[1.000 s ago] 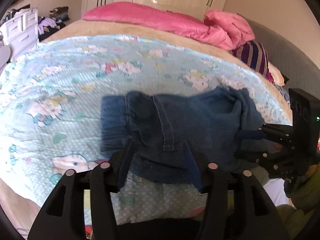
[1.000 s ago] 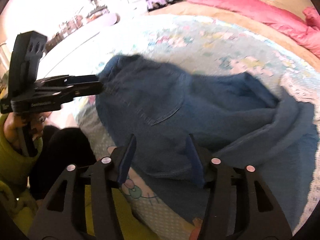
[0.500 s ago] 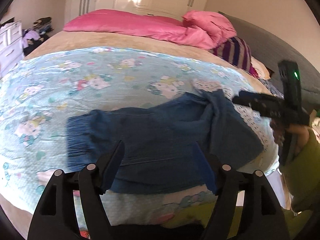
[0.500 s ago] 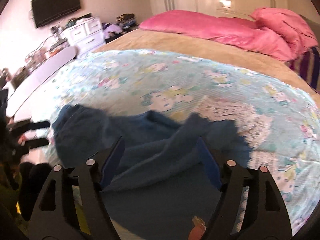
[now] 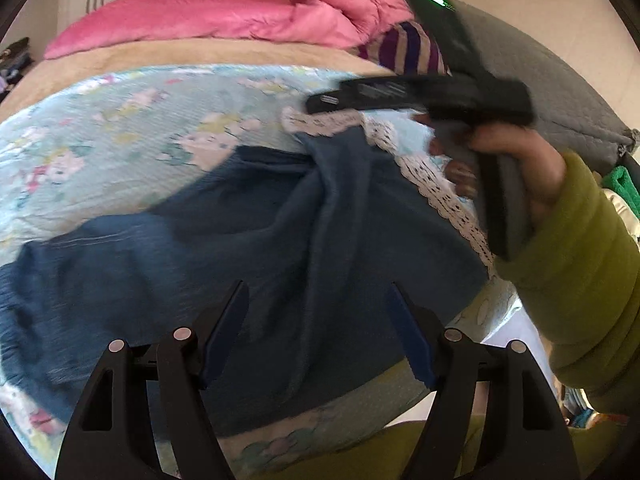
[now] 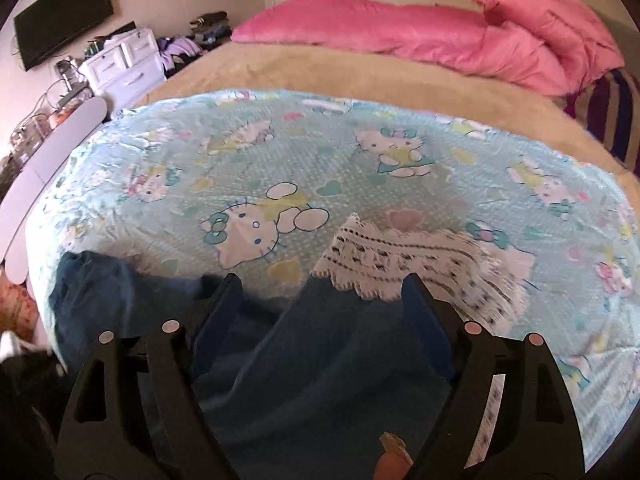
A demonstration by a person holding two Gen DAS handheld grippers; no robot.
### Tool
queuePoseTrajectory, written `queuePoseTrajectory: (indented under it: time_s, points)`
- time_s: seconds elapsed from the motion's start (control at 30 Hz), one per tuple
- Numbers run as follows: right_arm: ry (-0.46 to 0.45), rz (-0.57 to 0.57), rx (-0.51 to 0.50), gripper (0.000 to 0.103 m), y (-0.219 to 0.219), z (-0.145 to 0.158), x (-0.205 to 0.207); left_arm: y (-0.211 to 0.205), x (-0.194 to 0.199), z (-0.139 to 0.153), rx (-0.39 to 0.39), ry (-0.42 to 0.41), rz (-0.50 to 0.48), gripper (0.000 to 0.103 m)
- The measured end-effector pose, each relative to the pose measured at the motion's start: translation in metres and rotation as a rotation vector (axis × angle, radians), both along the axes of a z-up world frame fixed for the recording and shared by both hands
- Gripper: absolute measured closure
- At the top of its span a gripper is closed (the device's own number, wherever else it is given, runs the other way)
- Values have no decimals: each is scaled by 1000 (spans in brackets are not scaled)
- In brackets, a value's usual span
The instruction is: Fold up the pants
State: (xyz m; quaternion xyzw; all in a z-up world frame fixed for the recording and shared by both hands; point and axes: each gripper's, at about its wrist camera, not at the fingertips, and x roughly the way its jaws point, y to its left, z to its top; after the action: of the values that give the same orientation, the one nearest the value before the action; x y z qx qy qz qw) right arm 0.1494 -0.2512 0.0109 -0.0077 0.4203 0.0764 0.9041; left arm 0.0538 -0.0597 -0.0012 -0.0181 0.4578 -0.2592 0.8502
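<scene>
One pair of blue pants [image 5: 248, 248] here, lying rumpled across the near edge of the bed [image 6: 360, 80], on top of a cartoon-cat sheet [image 6: 280, 168]. Two tools in play. The left tool [image 5: 316, 304] hovers over the denim, fingers wide apart, gripping nothing. The right tool [image 6: 320, 292] is also spread apart and empty above the fabric; from the left wrist view its black body is seen side-on, hanging over the sheet's lace trim [image 5: 440, 196], held by a hand in a green sleeve [image 5: 580, 260]. At the head of the bed: one pink duvet [image 6: 400, 36] and one striped pillow [image 5: 408, 48]. White drawers [image 6: 128, 64] stand beyond the bed's far left side. A second ago the pants were gathered up near both tools; now they're spread flatter and both tools have let go and lifted.
</scene>
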Motion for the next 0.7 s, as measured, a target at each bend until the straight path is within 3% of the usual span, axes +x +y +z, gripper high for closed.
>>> queuePoseTrajectory:
  time_s: [0.17,0.23,0.27,0.3,0.33,0.37,0.5,0.7]
  points:
    - [54,-12,-79,28,14,-21,39,-19,19,-15,18,18,-10,33]
    - [81,-33,-112,28,14,-32,52,-19,23,-21,14,38,-11,39]
    - [88,-37,-123,28,14,-36,56,-21,25,-23,11,45,-17,52]
    - [102,-44,-133,31,12,-43,62,-24,27,-27,12,55,-29,64]
    - [113,-52,-133,37,10,-46,65,-27,28,-30,18,63,-36,68]
    - [132,-62,-117,51,4,-52,69,-29,28,-34,22,75,-46,72]
    - [99,-70,-36,89,-16,-49,64,-31,26,-40,34,78,-65,77]
    - [10,-114,99,95,-53,-15,24,-22,28,-39,0,77,-50,73]
